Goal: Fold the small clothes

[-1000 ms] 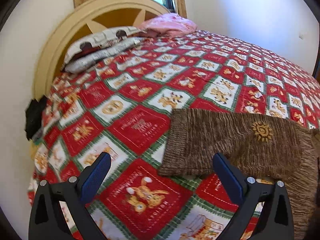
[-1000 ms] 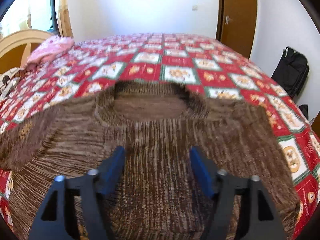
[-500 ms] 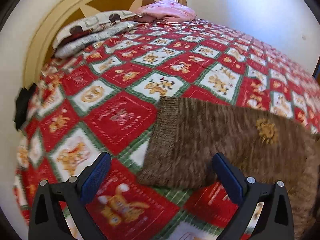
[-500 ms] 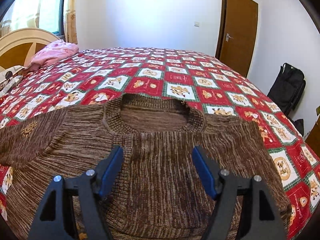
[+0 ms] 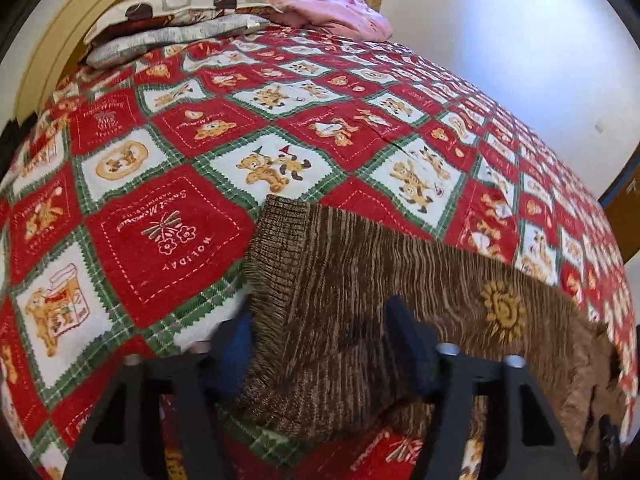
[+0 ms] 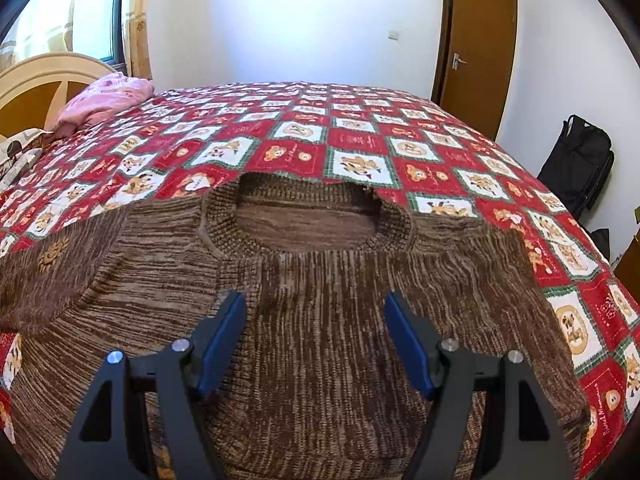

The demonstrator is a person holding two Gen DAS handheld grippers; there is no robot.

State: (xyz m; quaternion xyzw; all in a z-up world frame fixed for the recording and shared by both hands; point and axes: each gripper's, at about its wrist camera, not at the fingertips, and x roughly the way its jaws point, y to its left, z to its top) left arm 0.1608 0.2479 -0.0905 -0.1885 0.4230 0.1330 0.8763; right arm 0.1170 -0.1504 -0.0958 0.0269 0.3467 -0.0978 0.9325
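Observation:
A brown knit sweater (image 6: 312, 320) lies flat on the red patchwork bedspread (image 6: 320, 128), collar away from me. Its left sleeve (image 5: 360, 280), with a yellow sun motif, stretches across the left wrist view. My left gripper (image 5: 316, 344) straddles the sleeve's cuff end, one finger under the cloth edge and one on top; the jaws have narrowed around the cloth, but I cannot tell if they pinch it. My right gripper (image 6: 316, 336) is open, hovering over the sweater's chest below the collar, holding nothing.
Pillows (image 5: 172, 20) and a pink blanket (image 5: 336, 12) lie by the cream headboard (image 5: 44, 48). A black bag (image 6: 576, 160) stands on the floor at the right, near a brown door (image 6: 472, 48). Bedspread extends beyond the sweater.
My left gripper has moved forward and down onto the sleeve cuff, and its jaws have narrowed around the cloth. My right gripper has barely moved and stays open.

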